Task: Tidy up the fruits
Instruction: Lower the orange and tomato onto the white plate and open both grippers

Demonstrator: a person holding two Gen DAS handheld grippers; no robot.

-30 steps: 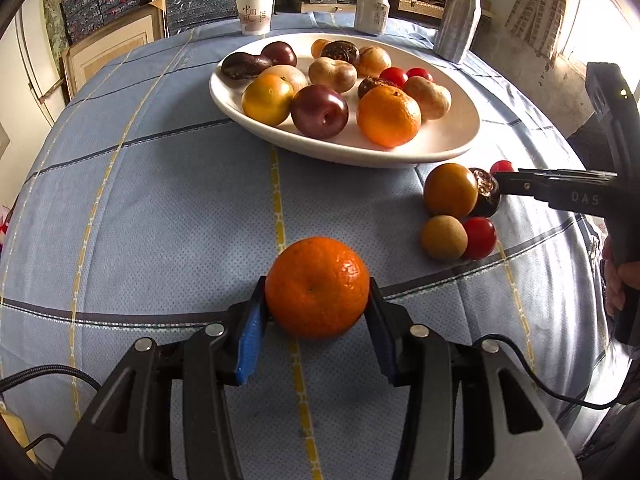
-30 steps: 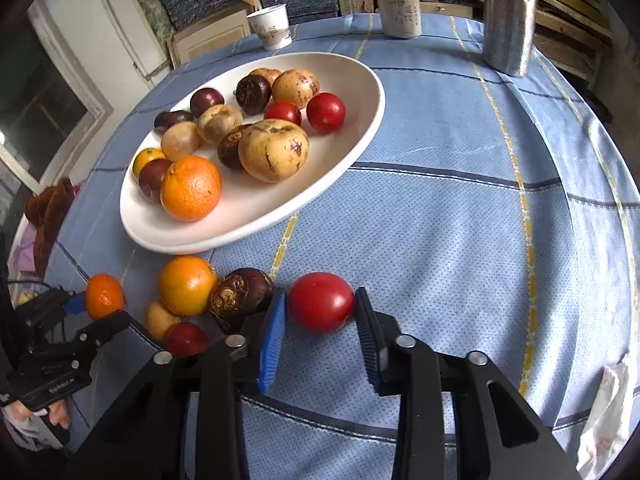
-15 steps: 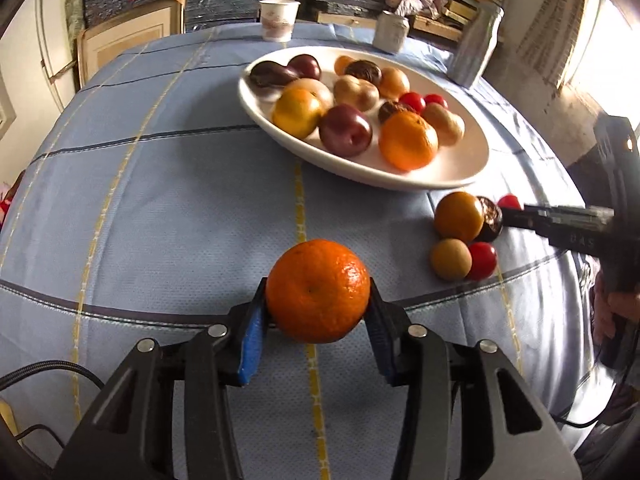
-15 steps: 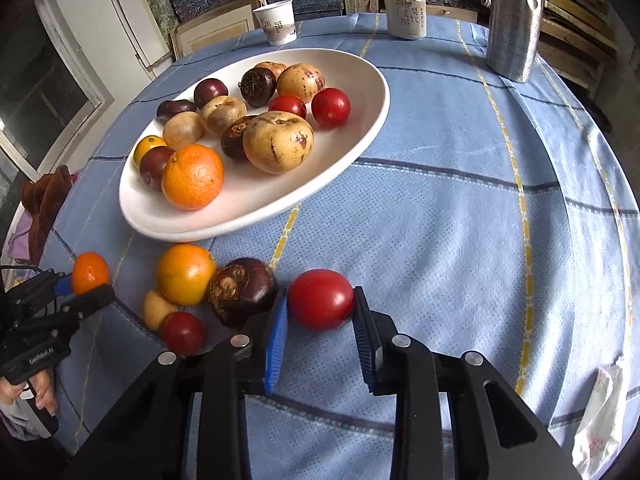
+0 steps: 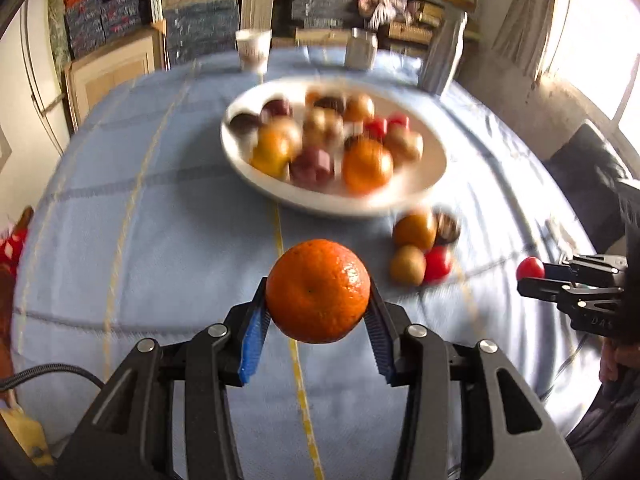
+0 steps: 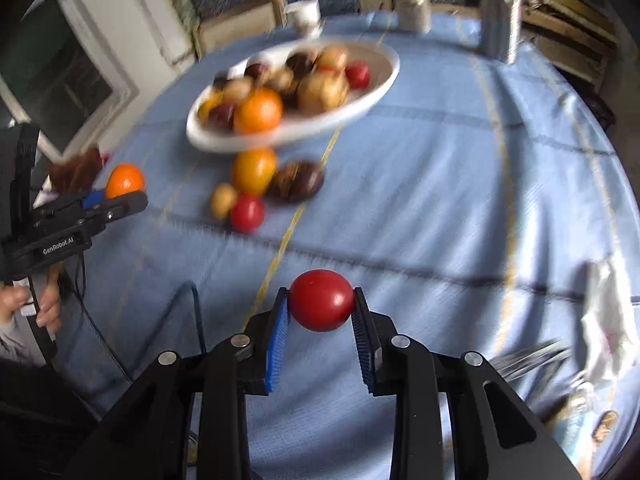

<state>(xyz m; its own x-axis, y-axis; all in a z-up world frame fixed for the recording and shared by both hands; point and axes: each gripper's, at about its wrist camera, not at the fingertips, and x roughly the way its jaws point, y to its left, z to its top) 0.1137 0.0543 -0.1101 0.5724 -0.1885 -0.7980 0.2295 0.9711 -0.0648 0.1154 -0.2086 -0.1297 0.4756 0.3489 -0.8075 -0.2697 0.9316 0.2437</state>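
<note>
Above the blue-clothed worktop (image 5: 160, 240), the left tongs (image 5: 318, 312) pinch a mandarin orange (image 5: 318, 290) and the right tongs (image 6: 321, 318) pinch a red tomato (image 6: 321, 300), both short of the white fruit platter (image 5: 420, 184).

An orange mandarin (image 5: 317, 290), dimpled and glossy, is clamped between the pads of the left hand-held gripper (image 5: 318, 312), clear of the bench (image 5: 160, 240). A smooth red tomato (image 6: 321, 300) sits pinched in the right hand-held gripper (image 6: 321, 320). On the bench just beside the white oval plate (image 5: 432, 168) heaped with mixed fruit lie four loose pieces: an orange (image 6: 253, 171), a dark purple fruit (image 6: 298, 182), a small tan fruit (image 6: 223, 201) and a red tomato (image 6: 247, 212), clustered together.
</note>
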